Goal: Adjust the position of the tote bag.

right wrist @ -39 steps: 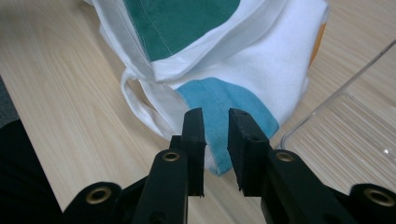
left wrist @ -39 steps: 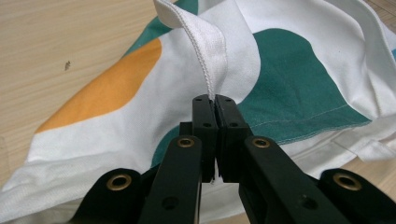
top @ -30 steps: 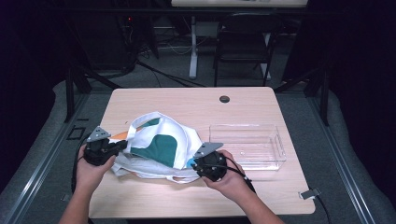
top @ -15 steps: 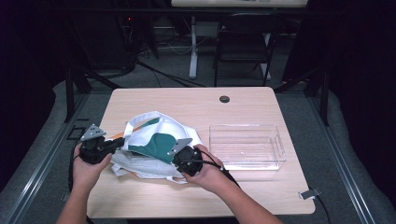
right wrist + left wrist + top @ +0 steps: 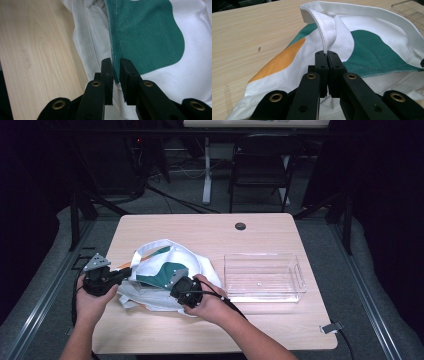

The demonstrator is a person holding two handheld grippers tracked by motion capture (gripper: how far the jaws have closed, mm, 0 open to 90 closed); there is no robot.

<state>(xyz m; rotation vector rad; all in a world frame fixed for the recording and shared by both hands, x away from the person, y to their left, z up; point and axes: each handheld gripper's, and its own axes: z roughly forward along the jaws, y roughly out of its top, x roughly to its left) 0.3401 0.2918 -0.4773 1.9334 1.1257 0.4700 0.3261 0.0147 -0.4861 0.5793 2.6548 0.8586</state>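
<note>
High view: left gripper (image 5: pixel 122 273) pins the shirt (image 5: pixel 165 265) hem while right gripper (image 5: pixel 175 286), jaws closing, grasps a green edge to fold it.

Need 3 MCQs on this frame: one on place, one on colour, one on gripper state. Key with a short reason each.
1. Where does the clear plastic bin stand relative to the cloth bag in the high view?
A. to its right
B. to its left
C. on top of it

2. Which colours are the patches on the white bag?
A. red and blue
B. green and orange
C. black and yellow

3. What is the left gripper doing?
A. hanging open above the table
B. clamped on the bin's rim
C. shut on the bag's white hem

Key: 1 A, the bin sits at the table's right side, apart from the bag. 2 B, the left gripper view shows a green patch and an orange one. 3 C, its jaws meet on the stitched white edge.
</note>
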